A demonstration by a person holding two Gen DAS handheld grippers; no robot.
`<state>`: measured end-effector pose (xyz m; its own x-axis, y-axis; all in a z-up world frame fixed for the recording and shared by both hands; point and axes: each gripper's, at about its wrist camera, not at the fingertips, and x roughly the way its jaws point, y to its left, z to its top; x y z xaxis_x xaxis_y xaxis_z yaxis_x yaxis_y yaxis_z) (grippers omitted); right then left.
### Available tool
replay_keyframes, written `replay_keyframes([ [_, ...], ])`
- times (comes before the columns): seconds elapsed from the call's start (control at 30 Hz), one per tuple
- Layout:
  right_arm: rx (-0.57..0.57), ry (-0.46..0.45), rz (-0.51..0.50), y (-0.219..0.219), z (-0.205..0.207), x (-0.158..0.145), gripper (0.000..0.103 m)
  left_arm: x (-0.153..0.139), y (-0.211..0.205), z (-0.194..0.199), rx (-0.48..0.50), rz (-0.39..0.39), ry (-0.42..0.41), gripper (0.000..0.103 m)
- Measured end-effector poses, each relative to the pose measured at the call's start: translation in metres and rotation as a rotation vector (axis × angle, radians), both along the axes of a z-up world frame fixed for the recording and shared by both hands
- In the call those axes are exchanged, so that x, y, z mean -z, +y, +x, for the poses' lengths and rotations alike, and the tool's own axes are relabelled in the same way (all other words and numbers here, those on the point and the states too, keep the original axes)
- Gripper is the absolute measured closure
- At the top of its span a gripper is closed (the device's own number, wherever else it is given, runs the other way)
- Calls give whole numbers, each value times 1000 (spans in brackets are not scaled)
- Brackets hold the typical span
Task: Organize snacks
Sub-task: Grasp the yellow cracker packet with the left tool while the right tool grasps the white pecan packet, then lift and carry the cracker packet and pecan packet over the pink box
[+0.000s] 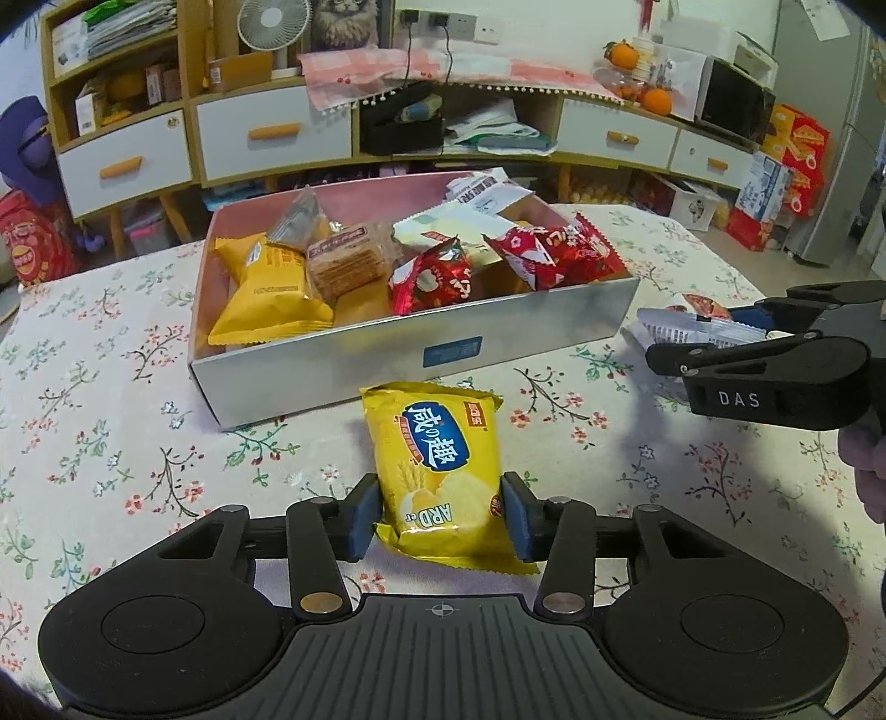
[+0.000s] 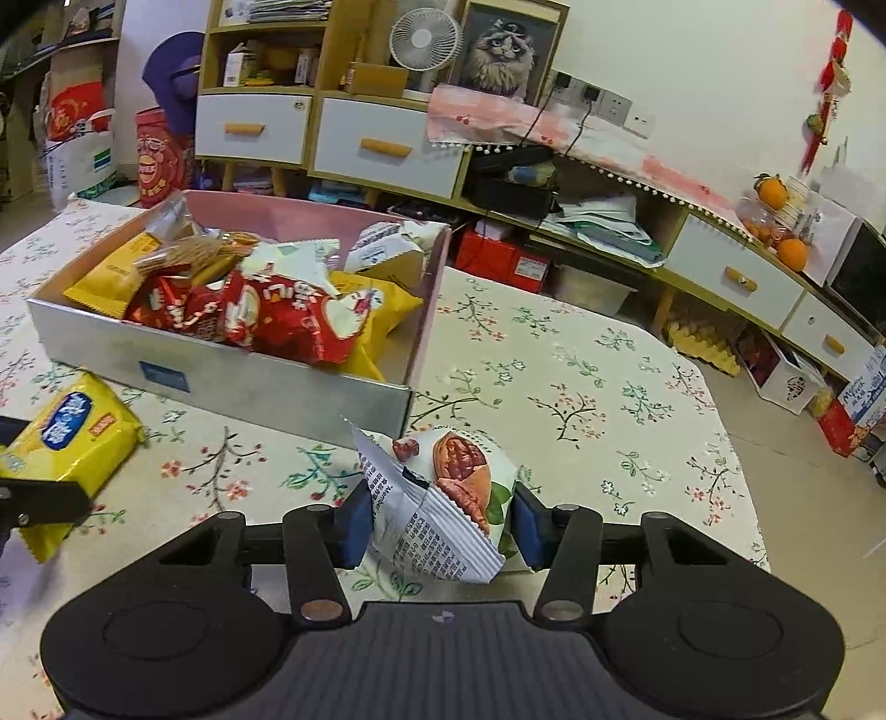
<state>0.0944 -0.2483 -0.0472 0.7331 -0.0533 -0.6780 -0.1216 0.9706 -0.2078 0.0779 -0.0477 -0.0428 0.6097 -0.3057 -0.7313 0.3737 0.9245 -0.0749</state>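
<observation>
My left gripper (image 1: pixel 440 520) is shut on a yellow cracker packet (image 1: pixel 437 465) that lies on the flowered tablecloth just in front of the snack box (image 1: pixel 421 354). The packet also shows in the right wrist view (image 2: pixel 66 443). My right gripper (image 2: pixel 437 523) is shut on a white walnut-print snack packet (image 2: pixel 443 498) beside the box's near right corner (image 2: pixel 387 407); it also shows in the left wrist view (image 1: pixel 698 327). The box holds several packets, yellow (image 1: pixel 266 299) and red (image 1: pixel 548 255).
The flowered tablecloth (image 2: pixel 581 387) stretches to the right of the box. Behind the table stand white-drawered cabinets (image 1: pixel 271 138) with a fan (image 1: pixel 274 27), oranges (image 1: pixel 656 99) and a microwave (image 1: pixel 731 102). Boxes and bags sit on the floor (image 1: pixel 775 183).
</observation>
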Motion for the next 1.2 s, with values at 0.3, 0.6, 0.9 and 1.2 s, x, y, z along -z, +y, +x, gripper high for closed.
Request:
replay_keyframes([
  [0.3,-13,39,32,-2,-12,-15,80,-7,7,-1,-8,-49,26,62],
  [0.6,24,48,132,-5,-17,-40,80,-28,17,-5,-28,-89,9,62],
  [0.9,20,-18,239,4,-10,-64,80,-47,23,3,-68,-96,-31,62],
  [1.2,46,-62,353,11,14,-74,80,-73,35,41,-122,-90,-71,62],
])
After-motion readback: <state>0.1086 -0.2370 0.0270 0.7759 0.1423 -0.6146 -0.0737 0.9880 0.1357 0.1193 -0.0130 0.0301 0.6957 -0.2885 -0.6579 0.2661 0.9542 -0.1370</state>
